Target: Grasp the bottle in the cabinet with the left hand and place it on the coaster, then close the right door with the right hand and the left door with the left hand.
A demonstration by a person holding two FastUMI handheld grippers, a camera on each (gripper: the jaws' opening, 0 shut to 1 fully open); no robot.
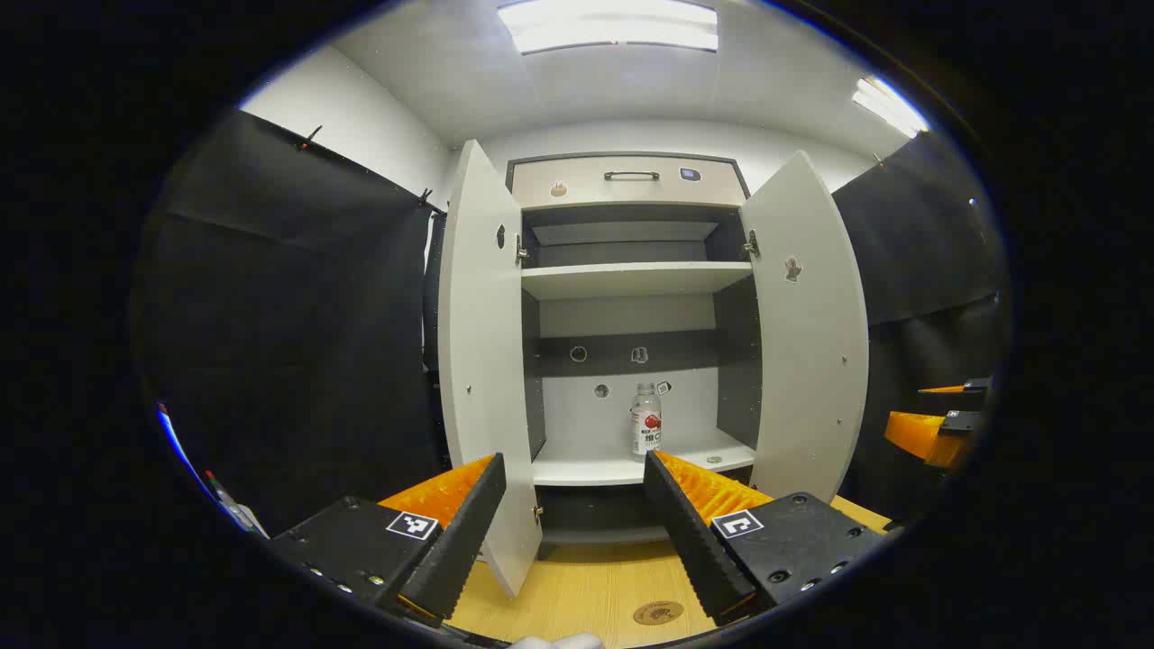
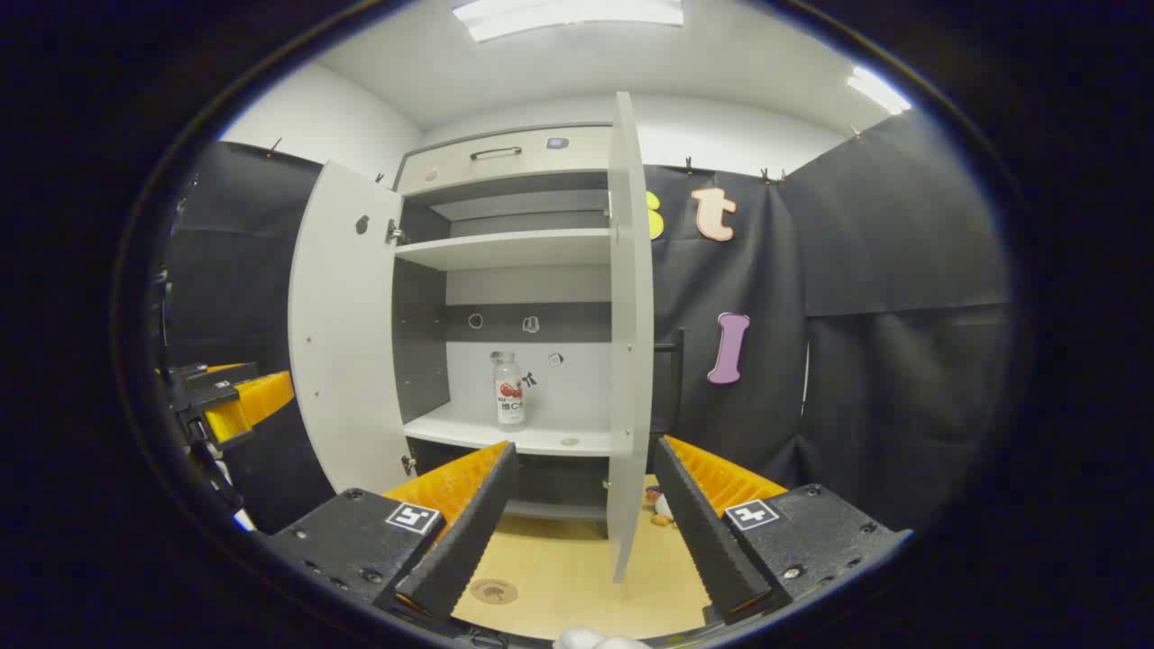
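A clear bottle (image 1: 645,420) with a red-and-white label stands upright on the cabinet's lower shelf (image 1: 595,467); the right gripper view has the same bottle (image 2: 509,389) farther off. Both cabinet doors hang wide: the left door (image 1: 482,361) and the right door (image 1: 809,324). In the right gripper view the right door (image 2: 629,333) is seen edge-on, the left door (image 2: 341,333) beside it. A round brown coaster (image 1: 658,613) lies on the wooden table, also the coaster (image 2: 493,591). My left gripper (image 1: 571,527) is open, short of the cabinet. My right gripper (image 2: 584,523) is open, empty.
An upper shelf (image 1: 631,278) and a drawer with a handle (image 1: 629,180) sit above. The wooden tabletop (image 1: 586,586) runs in front of the cabinet. Small objects (image 2: 658,505) lie on the table behind the right door. Black cloth walls close both sides. The other gripper (image 1: 938,424) shows at far right.
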